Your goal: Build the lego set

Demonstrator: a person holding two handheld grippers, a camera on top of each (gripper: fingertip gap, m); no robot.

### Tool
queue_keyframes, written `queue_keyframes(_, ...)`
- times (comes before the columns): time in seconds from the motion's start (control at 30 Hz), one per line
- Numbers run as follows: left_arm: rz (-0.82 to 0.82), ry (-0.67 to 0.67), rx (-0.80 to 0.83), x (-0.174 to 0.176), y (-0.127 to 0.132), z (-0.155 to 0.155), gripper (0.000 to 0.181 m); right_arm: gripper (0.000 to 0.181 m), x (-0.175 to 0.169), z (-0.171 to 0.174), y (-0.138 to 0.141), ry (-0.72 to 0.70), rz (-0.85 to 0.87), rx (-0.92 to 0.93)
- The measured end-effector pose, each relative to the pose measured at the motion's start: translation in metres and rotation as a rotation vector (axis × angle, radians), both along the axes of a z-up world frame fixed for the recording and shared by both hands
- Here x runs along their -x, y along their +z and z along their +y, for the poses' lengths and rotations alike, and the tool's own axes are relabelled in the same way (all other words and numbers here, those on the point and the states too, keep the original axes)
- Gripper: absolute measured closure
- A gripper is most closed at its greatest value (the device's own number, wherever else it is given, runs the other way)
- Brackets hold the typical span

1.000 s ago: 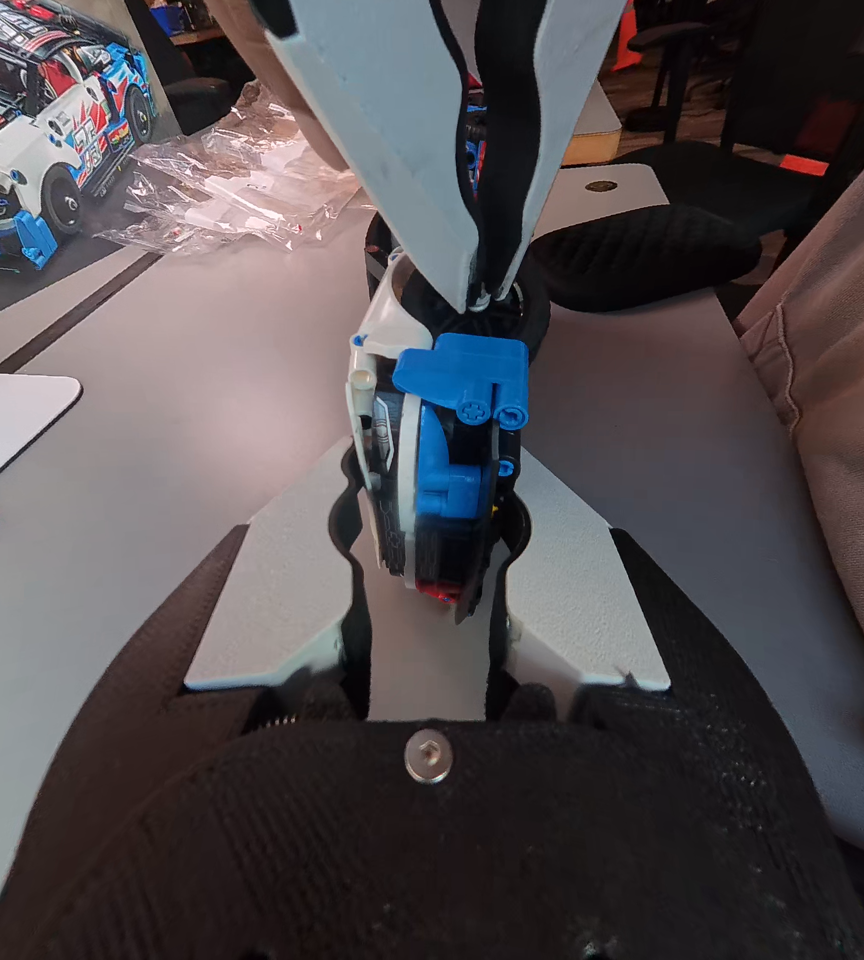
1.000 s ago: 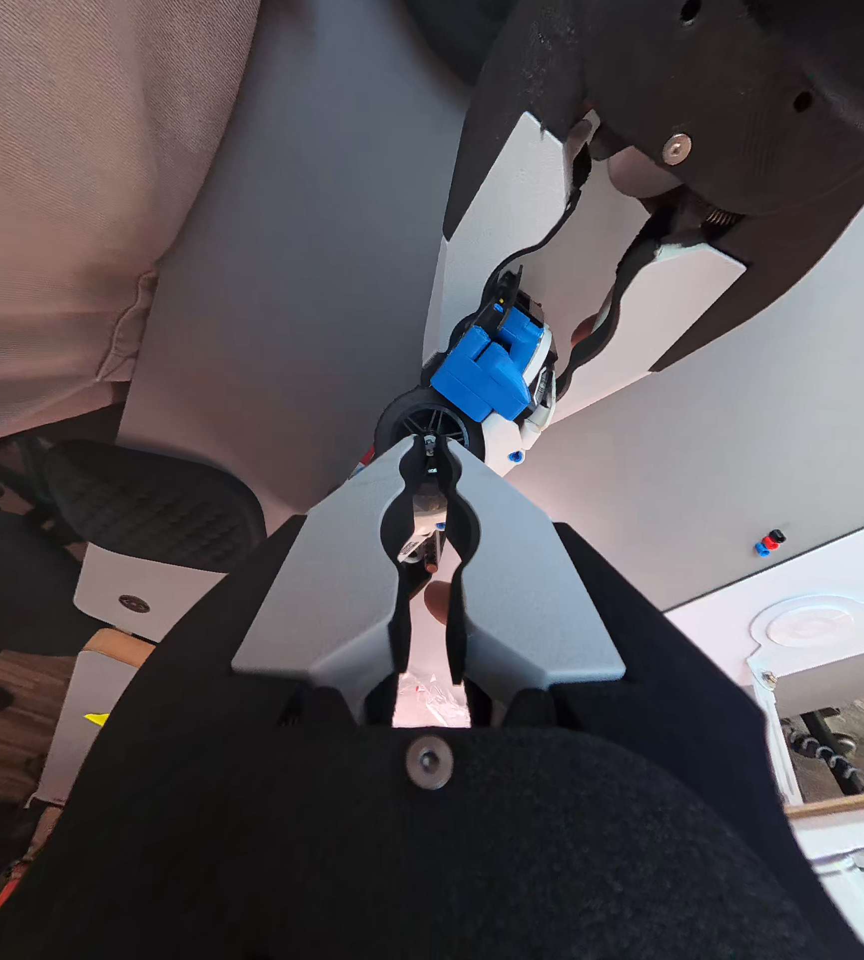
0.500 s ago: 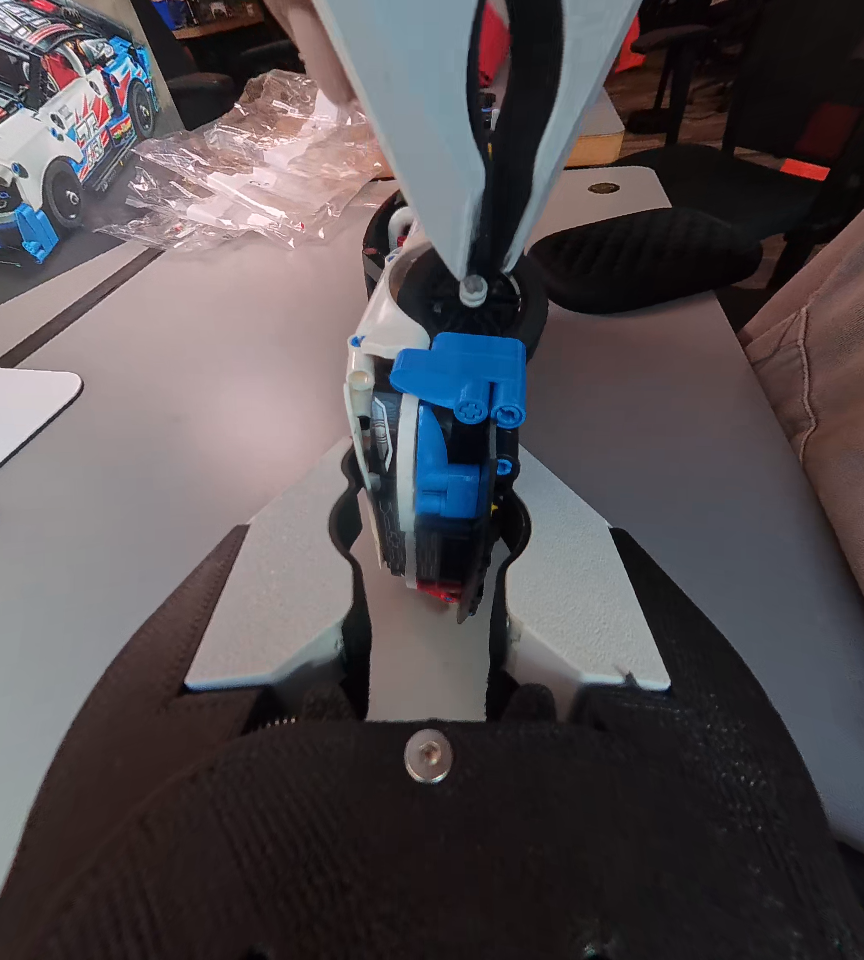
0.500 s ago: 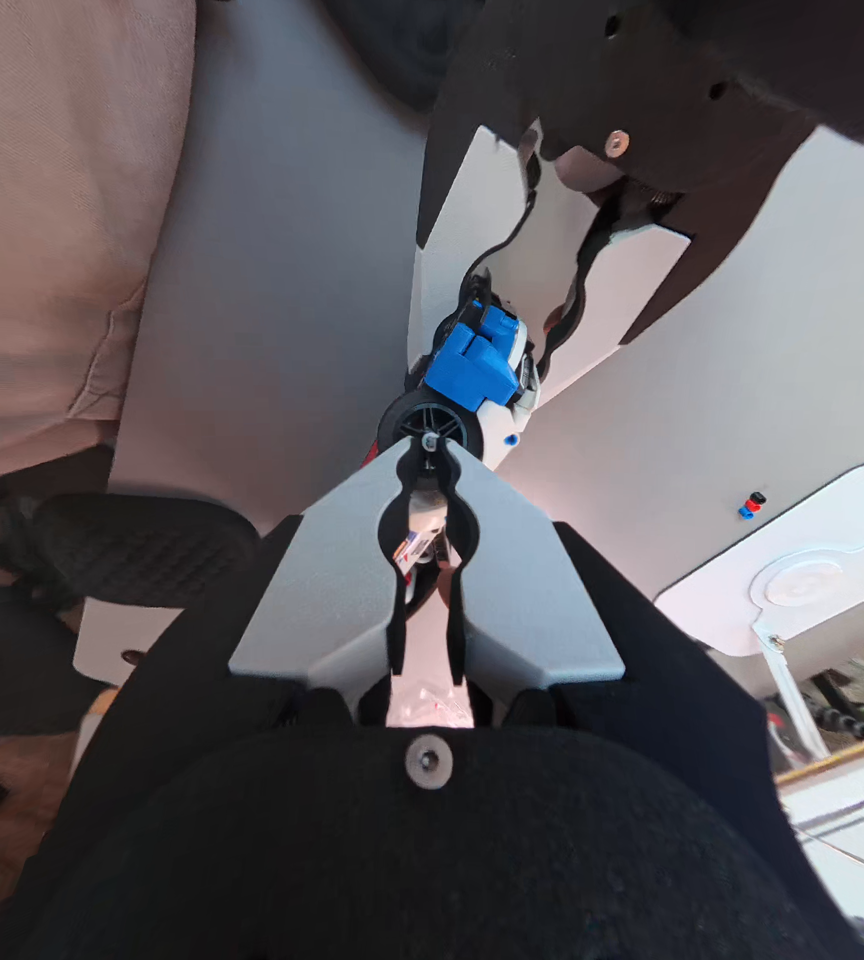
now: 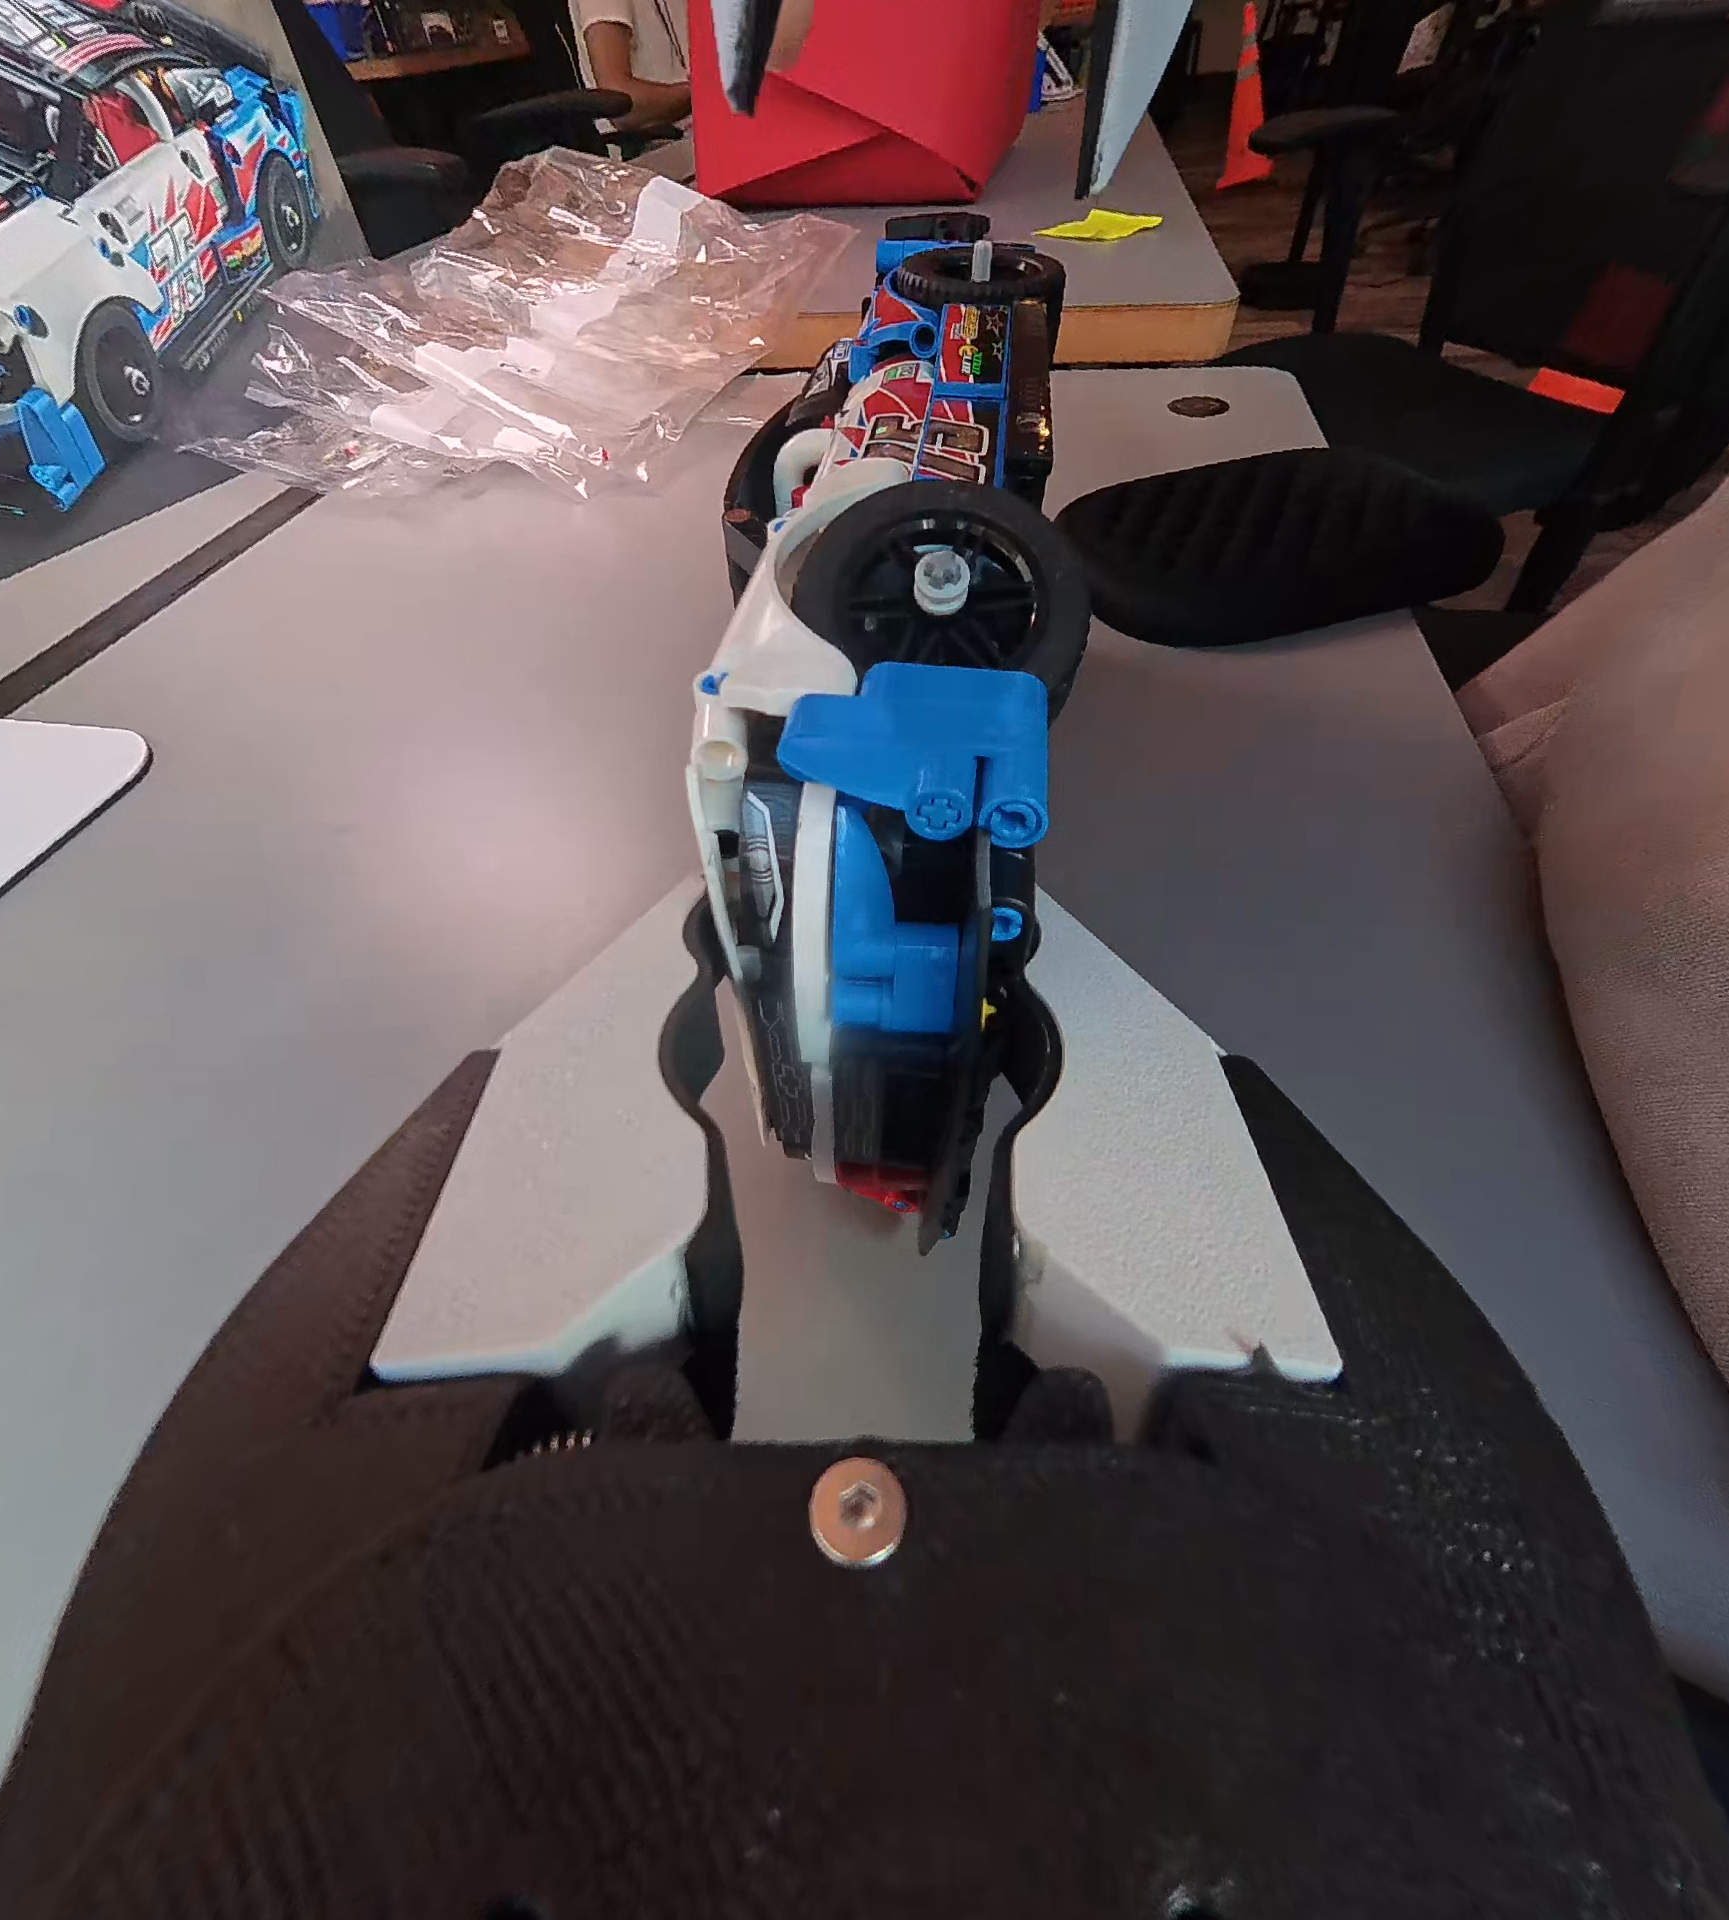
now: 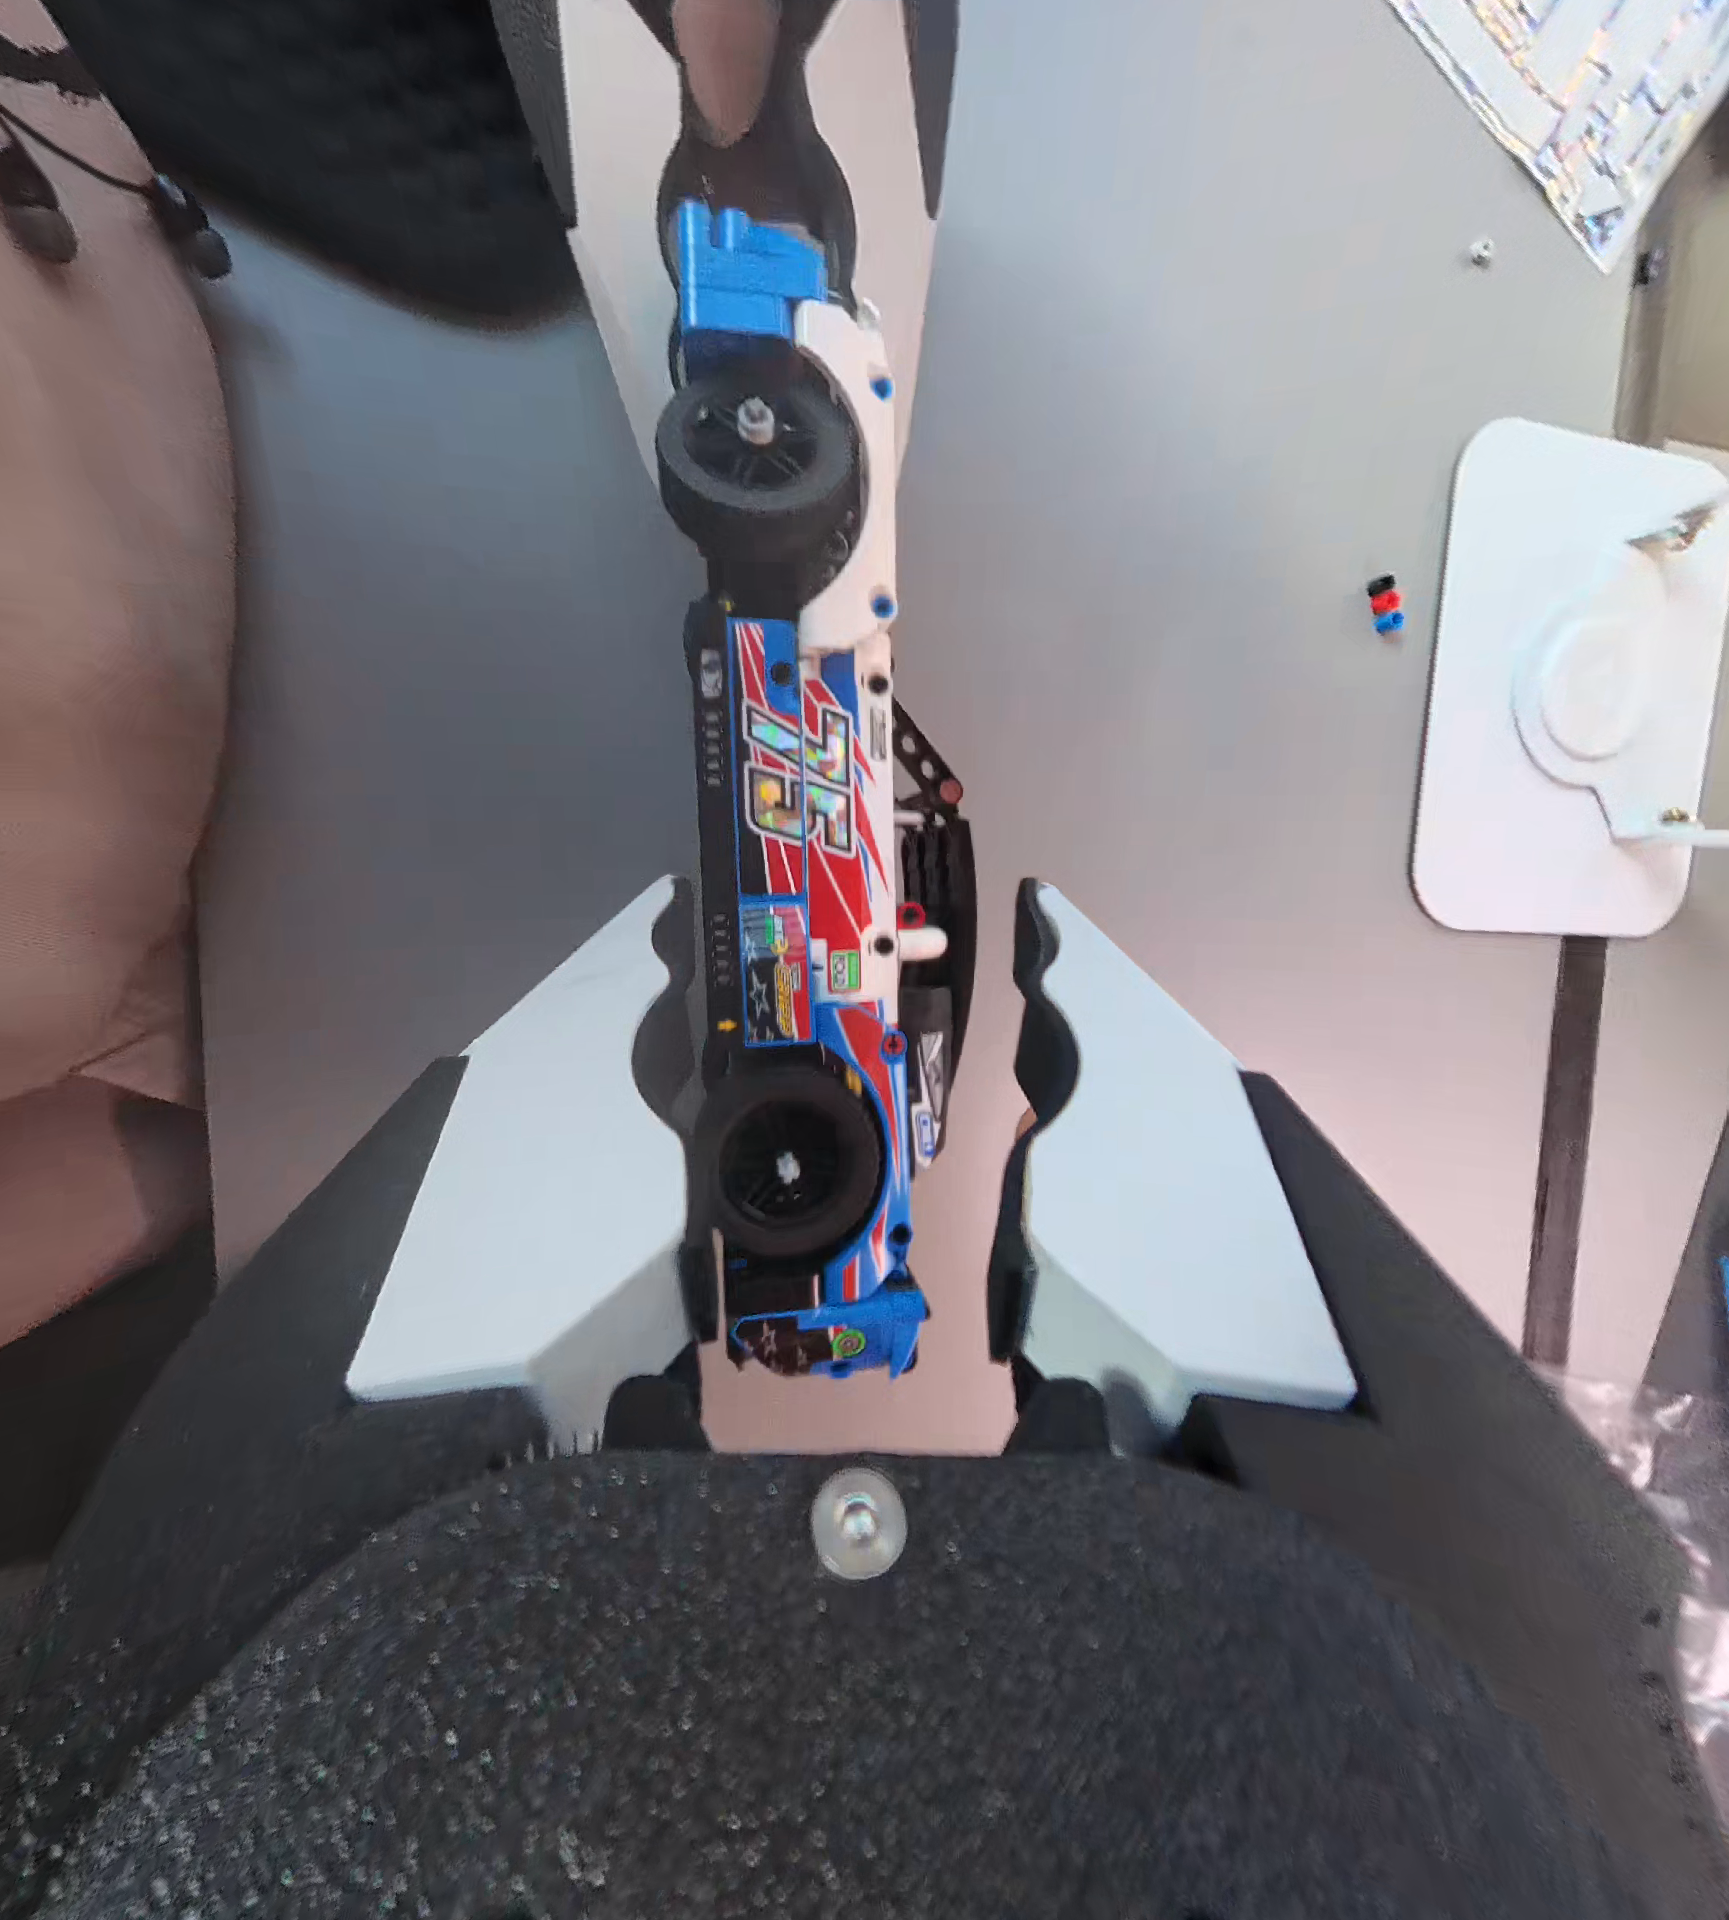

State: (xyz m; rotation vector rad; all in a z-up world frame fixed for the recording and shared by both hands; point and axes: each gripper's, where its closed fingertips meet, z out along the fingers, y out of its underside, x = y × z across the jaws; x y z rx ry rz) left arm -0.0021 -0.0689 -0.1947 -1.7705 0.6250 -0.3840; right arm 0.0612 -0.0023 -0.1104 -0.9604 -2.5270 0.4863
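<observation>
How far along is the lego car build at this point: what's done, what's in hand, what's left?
Mostly done: the car has stickered side panels, front wheel and rear wheel on. In hand: the left gripper clamps its nose, tipped on its side; the right gripper is open around the tail. Possibly left: loose small pieces on the table and parts in the plastic bags.

Office — grey desk [image 5: 340, 727], swivel chairs [image 5: 1359, 135]

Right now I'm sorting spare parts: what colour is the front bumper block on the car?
Blue, on the front bumper block of the car; left wrist view shows it best.
</observation>
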Motion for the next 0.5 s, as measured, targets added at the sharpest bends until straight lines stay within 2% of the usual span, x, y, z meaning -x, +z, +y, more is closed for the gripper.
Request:
queue_keyframes(0.03,-0.003,0.0,0.0,0.0,0.0,0.0,0.132,0.123,-0.005,0.005,-0.001,-0.03,0.037,0.015)
queue_keyframes(0.1,-0.008,-0.004,-0.005,0.0,0.001,0.0,0.132,0.139,-0.007,0.005,0.004,-0.066,0.147,0.046)
queue_keyframes(0.27,-0.042,-0.032,-0.016,0.001,0.002,0.001,0.131,0.163,0.012,-0.02,0.009,-0.093,0.28,0.074)
queue_keyframes(0.4,-0.124,-0.042,0.025,0.006,0.004,0.001,0.131,0.159,0.028,-0.042,0.007,-0.007,0.313,0.096)
queue_keyframes(0.5,-0.235,-0.045,0.104,0.013,0.005,0.004,0.132,0.151,0.042,-0.055,0.0,0.116,0.361,0.011)
